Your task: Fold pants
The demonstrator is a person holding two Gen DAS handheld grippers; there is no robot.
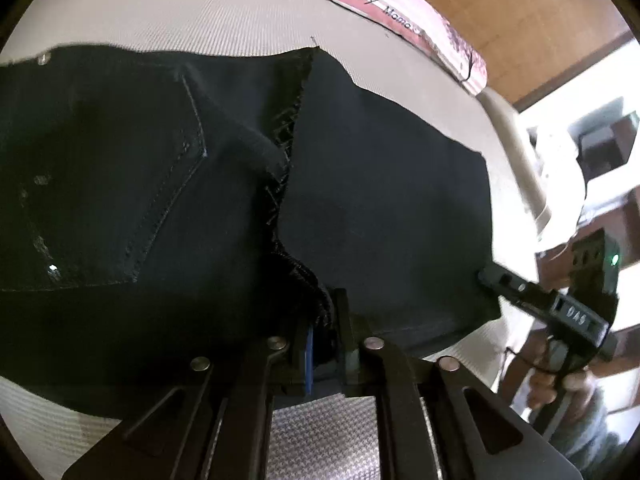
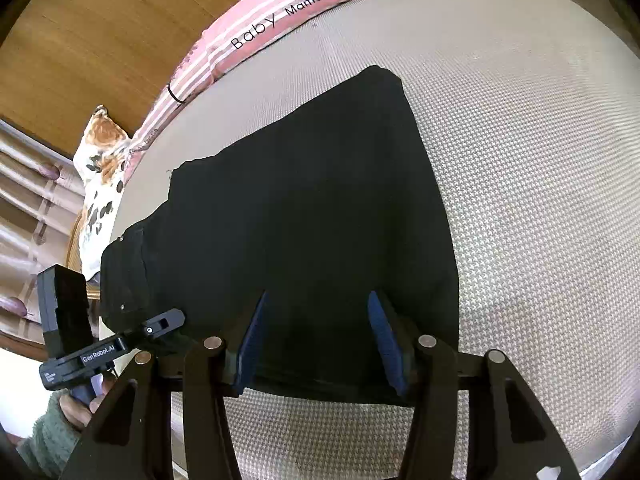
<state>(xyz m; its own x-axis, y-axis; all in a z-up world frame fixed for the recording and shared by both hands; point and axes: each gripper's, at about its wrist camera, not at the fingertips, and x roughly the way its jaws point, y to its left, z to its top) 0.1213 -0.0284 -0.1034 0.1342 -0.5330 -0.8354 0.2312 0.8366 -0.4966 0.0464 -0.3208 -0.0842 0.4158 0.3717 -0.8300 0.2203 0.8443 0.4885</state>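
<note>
Pants [image 2: 304,216]: black, laid flat on the grey woven mattress [image 2: 520,160], one layer folded over, a back pocket [image 1: 132,184] facing up at the waist end. Pink striped cloth [image 2: 256,20] lettered "Baby": along the mattress edge beyond the pants. Floral cushion [image 2: 100,172]: off the mattress corner near the waist end. Right gripper [image 2: 318,340]: at the pants' near edge, jaws spread wide over the fabric, holding nothing. Left gripper [image 1: 322,344]: at the near edge by the crotch seam, jaws pinched together on bunched pants fabric.
</note>
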